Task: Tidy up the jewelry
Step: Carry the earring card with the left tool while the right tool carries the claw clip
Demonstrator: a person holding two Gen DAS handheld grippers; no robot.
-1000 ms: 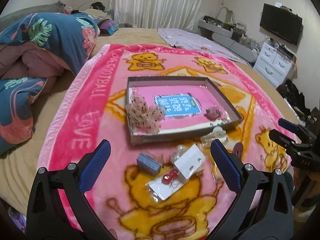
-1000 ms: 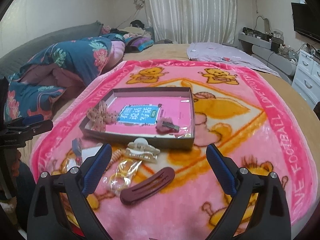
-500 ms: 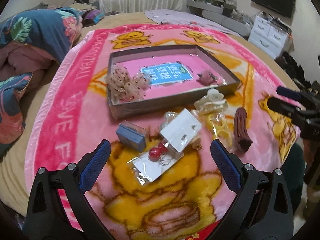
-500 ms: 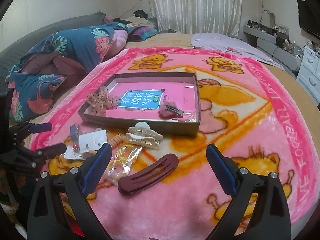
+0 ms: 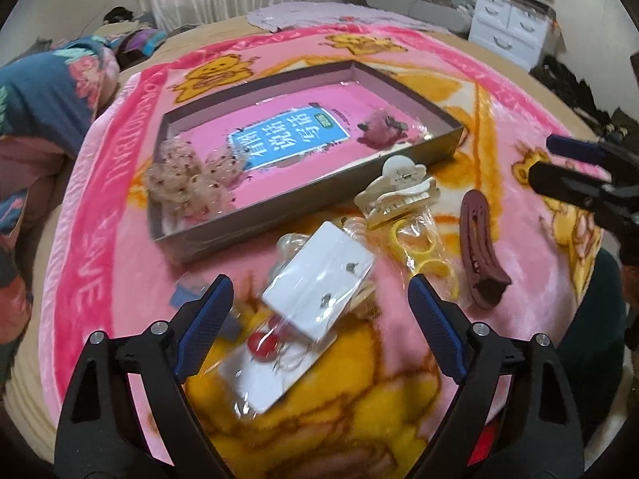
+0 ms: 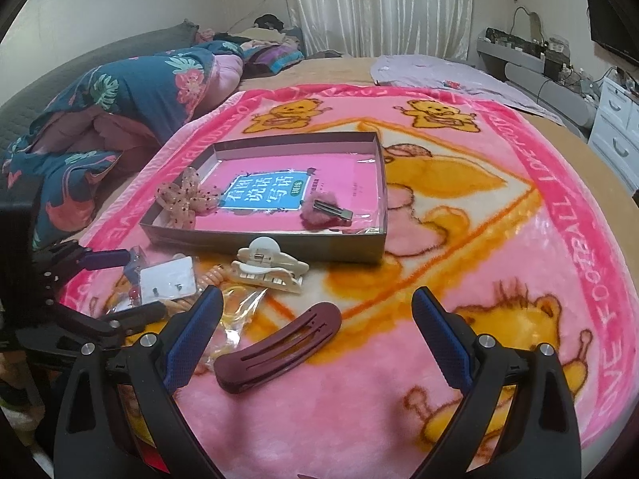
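Hovering low over the pink teddy-bear blanket [image 5: 519, 92], the left gripper [image 5: 319, 299] has its jaws wide apart though they have just been closing a little; the white earring card [image 5: 319, 279] in its clear sleeve lies between the blue pads, untouched. Just near of the card sits a second packet with red bead earrings [image 5: 259, 345]. To the right lie a cream claw clip [image 5: 399, 195], a bag of yellow hair ties [image 5: 419, 247] and a maroon banana clip [image 5: 479, 255]. Beyond them, the shallow grey box [image 5: 319, 195] holds a dotted tulle bow [image 5: 187, 179] at its left end and a fuzzy pink clip [image 5: 379, 133] at its right. The right gripper [image 6: 317, 333] stands open and empty, with the banana clip on the blanket just near its left pad.
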